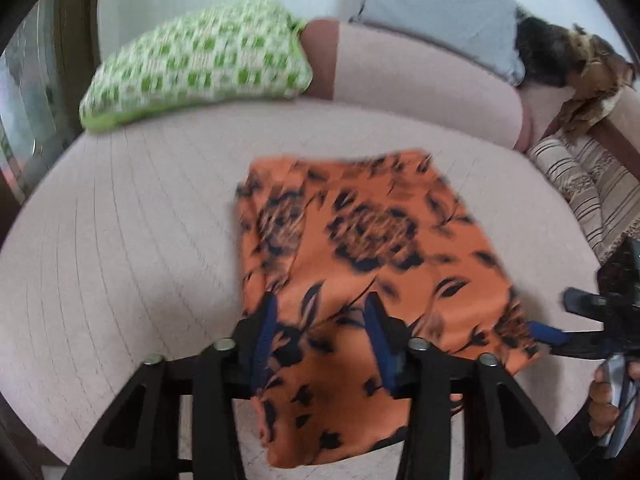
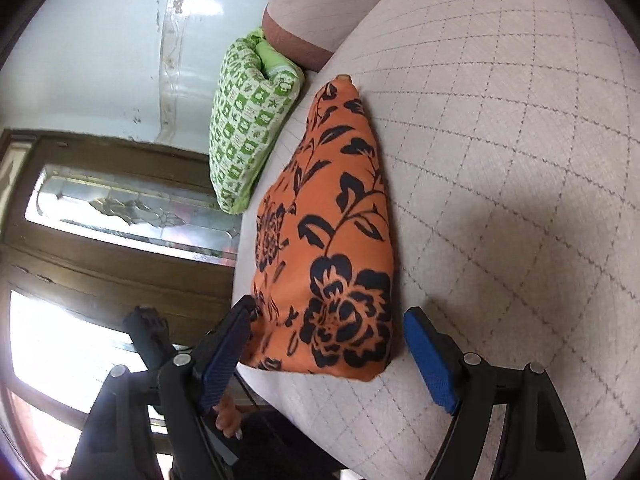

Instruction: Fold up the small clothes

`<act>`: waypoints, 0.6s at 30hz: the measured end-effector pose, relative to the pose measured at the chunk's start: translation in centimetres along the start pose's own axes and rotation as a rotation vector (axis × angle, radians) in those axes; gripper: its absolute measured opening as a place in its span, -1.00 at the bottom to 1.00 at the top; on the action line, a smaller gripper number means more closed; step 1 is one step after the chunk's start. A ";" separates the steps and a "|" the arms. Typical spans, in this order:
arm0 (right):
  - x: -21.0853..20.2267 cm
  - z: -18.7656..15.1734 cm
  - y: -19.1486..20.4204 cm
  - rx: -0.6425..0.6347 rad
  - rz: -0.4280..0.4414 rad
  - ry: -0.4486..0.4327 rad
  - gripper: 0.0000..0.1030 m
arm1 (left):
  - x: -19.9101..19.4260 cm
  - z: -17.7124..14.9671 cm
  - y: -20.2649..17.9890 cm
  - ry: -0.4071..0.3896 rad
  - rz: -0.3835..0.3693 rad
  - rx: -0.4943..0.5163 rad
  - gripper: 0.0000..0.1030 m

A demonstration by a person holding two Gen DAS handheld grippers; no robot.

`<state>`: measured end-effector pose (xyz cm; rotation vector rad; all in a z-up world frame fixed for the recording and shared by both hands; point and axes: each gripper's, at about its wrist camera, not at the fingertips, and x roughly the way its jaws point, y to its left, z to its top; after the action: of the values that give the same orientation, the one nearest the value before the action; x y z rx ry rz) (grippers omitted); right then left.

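Observation:
An orange garment with a black flower print (image 1: 360, 264) lies folded on the pale quilted sofa seat (image 1: 140, 240). It also shows in the right wrist view (image 2: 340, 248). My left gripper (image 1: 322, 340) is open, its blue pads on either side of the garment's near part, just above it. My right gripper (image 2: 326, 356) is open around the garment's near corner without clamping it. It also shows at the right edge of the left wrist view (image 1: 548, 332), at the garment's right edge.
A green-and-white checked pillow (image 1: 200, 64) lies at the seat's far left, against the sofa back (image 1: 420, 80). A grey cushion (image 1: 436, 12) and a brown patterned cloth (image 1: 592, 76) sit behind. A striped cushion (image 1: 588, 188) lies at the right. A wooden door with glass (image 2: 112, 216) stands beyond the seat edge.

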<state>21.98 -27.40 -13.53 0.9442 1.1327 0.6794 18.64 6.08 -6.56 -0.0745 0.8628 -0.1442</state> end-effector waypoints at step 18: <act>4.3 1.2 1.1 -0.037 -0.138 0.075 -0.19 | 5.4 -0.9 0.9 0.061 0.082 -0.003 0.02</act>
<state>24.41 -23.55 -14.35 0.8067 1.2358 0.6259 21.51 6.17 -11.27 -0.0375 0.9260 -0.0689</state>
